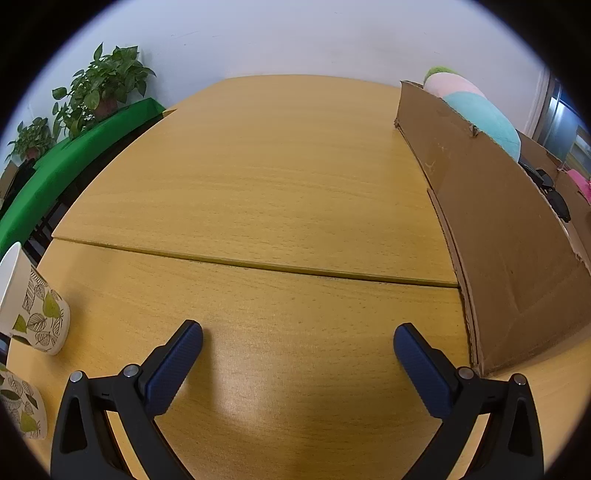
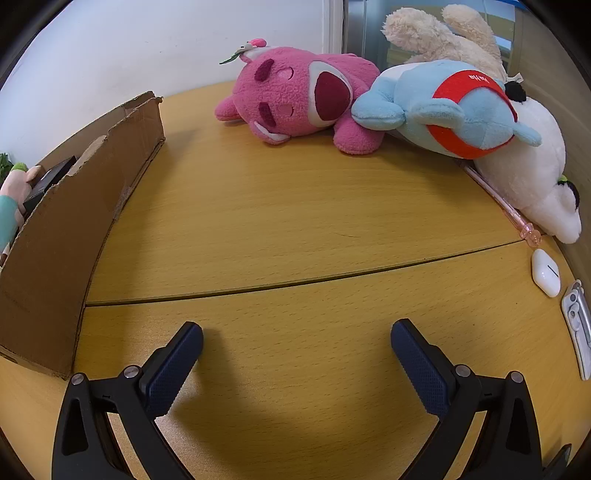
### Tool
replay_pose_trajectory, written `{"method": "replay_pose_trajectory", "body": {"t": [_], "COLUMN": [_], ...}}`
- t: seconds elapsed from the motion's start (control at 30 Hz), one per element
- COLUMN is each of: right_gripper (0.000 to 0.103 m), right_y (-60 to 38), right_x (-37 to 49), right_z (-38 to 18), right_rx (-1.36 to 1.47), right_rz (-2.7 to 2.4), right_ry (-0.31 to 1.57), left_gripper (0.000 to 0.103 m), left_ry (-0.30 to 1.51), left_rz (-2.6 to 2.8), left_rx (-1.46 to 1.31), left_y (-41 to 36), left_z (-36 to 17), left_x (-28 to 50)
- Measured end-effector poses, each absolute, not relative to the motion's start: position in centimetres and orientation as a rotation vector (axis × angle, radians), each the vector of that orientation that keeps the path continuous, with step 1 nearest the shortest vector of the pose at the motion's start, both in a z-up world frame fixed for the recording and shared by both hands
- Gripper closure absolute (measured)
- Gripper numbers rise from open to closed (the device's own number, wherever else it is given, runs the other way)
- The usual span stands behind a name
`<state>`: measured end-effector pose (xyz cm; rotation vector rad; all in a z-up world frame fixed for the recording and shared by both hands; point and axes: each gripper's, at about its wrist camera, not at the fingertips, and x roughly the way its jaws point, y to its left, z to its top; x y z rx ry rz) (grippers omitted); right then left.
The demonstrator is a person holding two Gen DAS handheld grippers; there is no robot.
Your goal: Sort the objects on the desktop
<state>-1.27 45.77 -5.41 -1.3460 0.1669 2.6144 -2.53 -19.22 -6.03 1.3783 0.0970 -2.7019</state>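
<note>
Your brown cardboard box [image 1: 491, 221] hides most of what it holds: over its torn wall you see only the top of a pastel pink, teal and green plush [image 1: 476, 107] and part of a black object [image 1: 554, 192] you cannot identify. Two leaf-printed paper cups [image 1: 35, 314] lie at the left rim of the left view, both cut off.

Four plush toys lie in a heap along the far right of the wooden table [image 2: 295, 221]: a pink bear [image 2: 295, 96], a light-blue one with red bands [image 2: 450, 110], a cream one [image 2: 443, 33], a white one [image 2: 532, 177]. Beside them lie one pink pen [image 2: 502, 201], one white earbud case [image 2: 546, 273] and one grey clip-like item [image 2: 578, 325], hard to make out.

Your left gripper [image 1: 297, 341] and right gripper [image 2: 295, 339] both stand wide apart, empty, above bare wood crossed by a seam, the box edging each view.
</note>
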Motion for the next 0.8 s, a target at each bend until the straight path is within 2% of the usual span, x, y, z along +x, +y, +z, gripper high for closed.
{"method": "replay_pose_trajectory", "body": {"t": [0.8], "right_gripper": [0.000], "right_y": [45.92], "right_x": [-1.22], "right_z": [-5.40], "right_rx": [-1.344], "right_rz": [2.616], "right_ry": [0.165], "left_gripper": [0.000], "left_ry": [0.094], "left_rz": [-2.703], "left_rx": [1.376], "left_y": [-19.27], "left_z": [-6.09], "left_x": [-2.65]}}
